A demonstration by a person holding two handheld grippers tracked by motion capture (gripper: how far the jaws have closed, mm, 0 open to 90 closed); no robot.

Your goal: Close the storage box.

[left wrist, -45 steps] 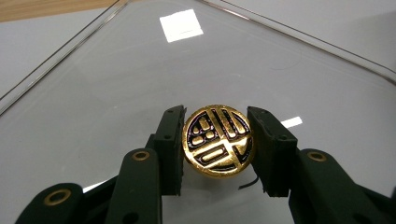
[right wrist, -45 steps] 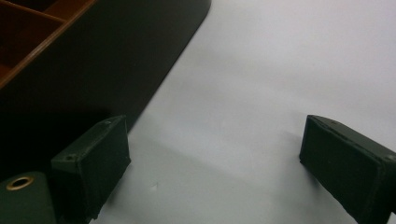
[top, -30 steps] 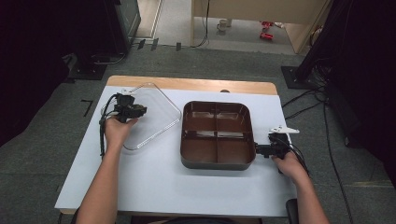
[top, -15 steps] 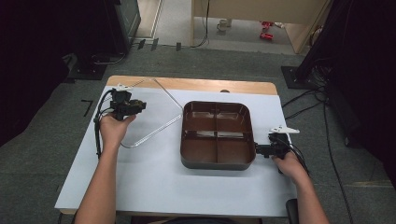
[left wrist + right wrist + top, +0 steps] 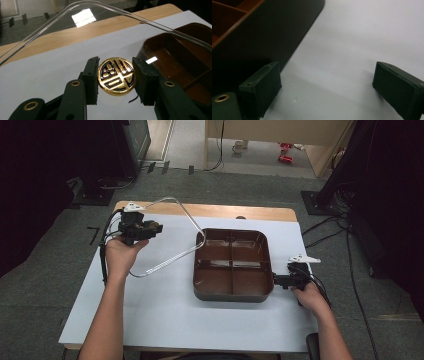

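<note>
The left gripper (image 5: 115, 77) was clamped on the gold knob (image 5: 116, 76) of the clear lid (image 5: 165, 232), holding it tilted, left of the brown tray (image 5: 233, 264). The right gripper (image 5: 325, 92) rested open at the tray's right wall. Judged step: carrying the lid across; the next move calls for levelling it over the tray.

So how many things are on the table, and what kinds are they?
Brown divided boxes: 1
Clear lids, lifted by their gold knob: 1
Grippers: 2, left gripper and right gripper
Total: 4
</note>
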